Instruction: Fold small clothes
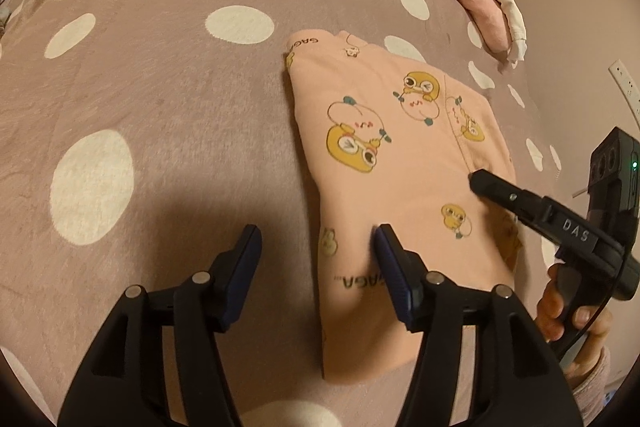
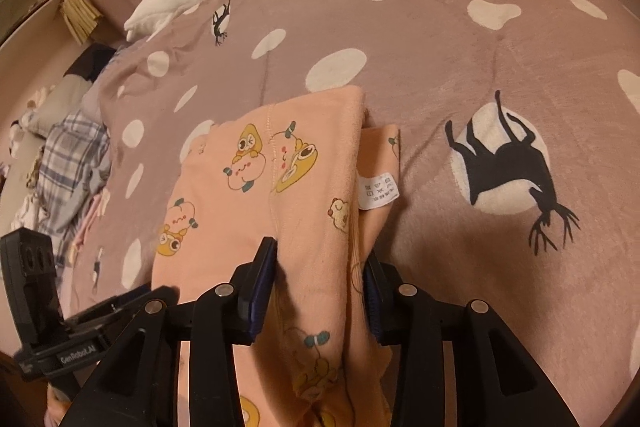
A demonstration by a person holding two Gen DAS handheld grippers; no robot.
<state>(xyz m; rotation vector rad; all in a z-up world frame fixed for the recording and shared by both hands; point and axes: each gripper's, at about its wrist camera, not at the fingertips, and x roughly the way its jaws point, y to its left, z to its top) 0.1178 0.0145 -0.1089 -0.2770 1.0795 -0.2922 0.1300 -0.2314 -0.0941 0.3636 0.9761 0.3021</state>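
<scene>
Your left gripper [image 1: 316, 251] stands parted, nothing clamped, straddling the near left edge of the peach garment [image 1: 400, 147], which lies folded on the spotted blanket [image 1: 160, 87]. Your right gripper [image 2: 320, 279] stands parted over its right edge. Remaining: probably one further fold.
</scene>
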